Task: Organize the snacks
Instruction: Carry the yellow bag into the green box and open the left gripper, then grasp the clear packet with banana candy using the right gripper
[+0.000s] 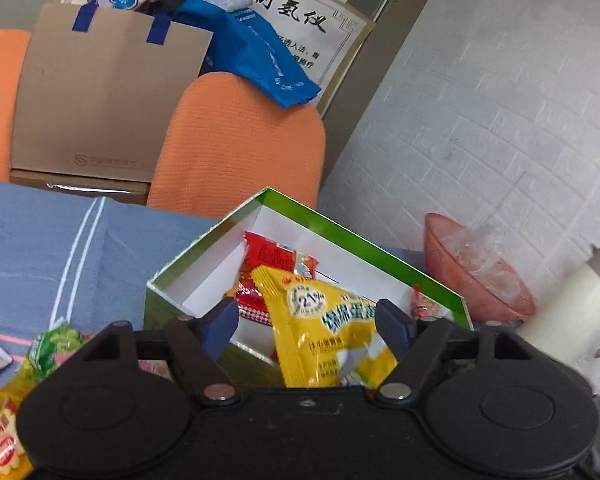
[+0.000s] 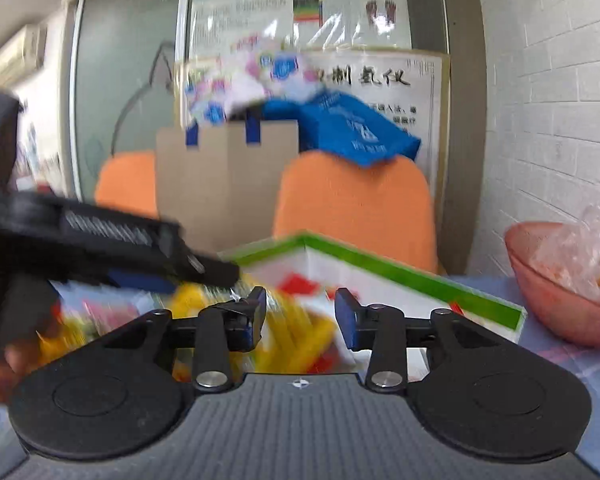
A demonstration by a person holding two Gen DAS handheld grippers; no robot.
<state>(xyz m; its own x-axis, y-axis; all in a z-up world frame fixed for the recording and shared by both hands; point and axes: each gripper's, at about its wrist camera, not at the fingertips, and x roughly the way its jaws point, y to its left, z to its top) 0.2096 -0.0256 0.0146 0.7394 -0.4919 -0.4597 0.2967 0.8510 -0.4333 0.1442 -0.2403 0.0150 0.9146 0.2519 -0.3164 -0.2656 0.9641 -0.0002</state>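
The right gripper (image 2: 300,316) hangs with its jaws parted and nothing between them, above a blurred heap of yellow and red snack packets (image 2: 296,332). Behind the packets stands a green-rimmed box (image 2: 400,270) with white inner walls. The left gripper (image 2: 204,268) reaches in from the left, a hand (image 2: 0,364) at its grip; its jaws are too blurred to read. A pink bowl (image 2: 548,300) sits on the table (image 2: 572,364) to the right, near the box. Two orange chairs (image 2: 356,204) stand behind.
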